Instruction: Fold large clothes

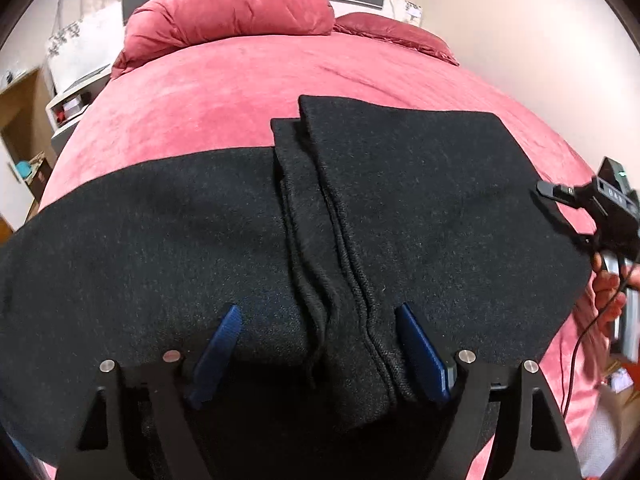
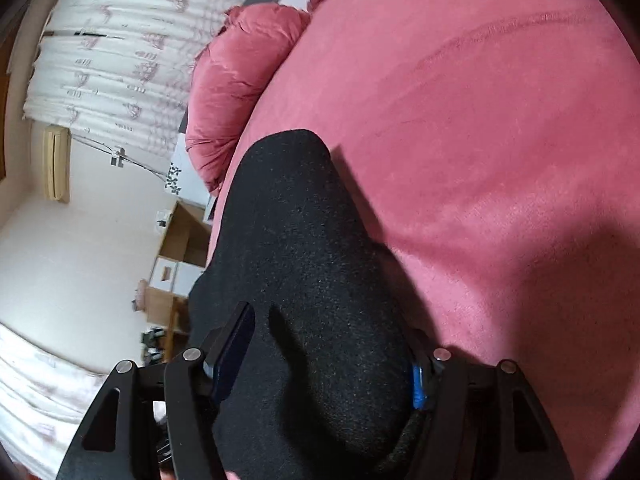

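Observation:
A large black knitted garment [image 1: 420, 184] lies folded on the pink bed [image 1: 224, 92], its stacked edges running down the middle of the left wrist view. My left gripper [image 1: 318, 308] hovers over those edges, blue pads wide apart and open, with the fabric lying under and between them. At the garment's right edge, a hand holds my right gripper [image 1: 560, 214]. In the right wrist view the right gripper [image 2: 332, 340] is tilted and open. A rounded fold of the black garment [image 2: 296, 240] fills the gap between its fingers, and the left finger [image 2: 236, 340] stands clear of the cloth.
Two pink pillows [image 1: 228, 12] lie at the head of the bed. A white bedside unit [image 1: 72, 100] and wooden furniture [image 1: 20, 120] stand to the left. A dark cable [image 1: 580, 344] hangs by the hand at right. Patterned curtains [image 2: 116, 60] and cardboard boxes [image 2: 184, 240] are beyond the bed.

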{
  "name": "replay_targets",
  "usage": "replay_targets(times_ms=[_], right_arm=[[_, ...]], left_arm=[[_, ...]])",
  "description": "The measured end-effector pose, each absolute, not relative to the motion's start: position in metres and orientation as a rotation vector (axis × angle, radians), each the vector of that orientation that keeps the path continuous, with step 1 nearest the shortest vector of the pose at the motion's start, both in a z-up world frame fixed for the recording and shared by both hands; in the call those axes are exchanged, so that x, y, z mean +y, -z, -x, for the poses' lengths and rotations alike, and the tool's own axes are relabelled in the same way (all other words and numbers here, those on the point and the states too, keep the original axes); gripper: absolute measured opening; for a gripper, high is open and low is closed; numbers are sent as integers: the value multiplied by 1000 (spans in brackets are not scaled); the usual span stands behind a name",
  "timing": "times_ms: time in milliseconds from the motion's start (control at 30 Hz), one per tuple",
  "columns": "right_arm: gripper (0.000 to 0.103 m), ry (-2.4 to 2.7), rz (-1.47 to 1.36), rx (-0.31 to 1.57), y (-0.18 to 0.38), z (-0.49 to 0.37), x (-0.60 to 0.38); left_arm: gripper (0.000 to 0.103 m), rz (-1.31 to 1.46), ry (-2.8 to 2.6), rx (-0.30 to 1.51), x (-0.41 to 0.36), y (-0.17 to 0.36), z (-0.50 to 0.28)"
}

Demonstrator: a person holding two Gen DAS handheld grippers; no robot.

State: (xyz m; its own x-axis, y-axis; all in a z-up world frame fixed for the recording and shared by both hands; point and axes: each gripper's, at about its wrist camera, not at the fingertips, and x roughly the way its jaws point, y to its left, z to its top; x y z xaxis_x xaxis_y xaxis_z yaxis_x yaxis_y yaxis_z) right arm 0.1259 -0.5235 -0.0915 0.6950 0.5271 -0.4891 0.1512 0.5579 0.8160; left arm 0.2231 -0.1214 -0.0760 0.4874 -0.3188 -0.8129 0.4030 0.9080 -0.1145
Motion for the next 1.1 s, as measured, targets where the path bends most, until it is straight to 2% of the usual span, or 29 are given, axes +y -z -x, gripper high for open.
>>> replay_targets(times_ms=[67, 167, 300, 367, 433, 600, 833, 1100], right_arm=[[35, -201, -943, 828, 91, -121, -521], [29, -155, -1019, 853, 90, -116, -525], [23, -79, -994, 858, 71, -110, -516], [21, -65, -986, 841, 52, -113, -508], [20, -69, -981, 826, 31, -110, -502], [17, -80, -936, 818, -23, -105, -472], [17, -106, -761, 844, -97, -122, -380], [17, -185, -569, 846, -139, -139, -254]], left_arm=[[83, -75, 433, 965, -120, 78, -221], [87, -39, 424, 994, -112, 73, -218], [88, 18, 395, 1007, -78, 61, -201], [88, 11, 356, 986, -53, 53, -188], [93, -1, 308, 986, -28, 54, -179], [94, 42, 157, 1033, 35, 58, -162], [94, 128, 32, 1079, 103, 60, -130], [94, 127, -44, 1018, 150, 49, -103]])
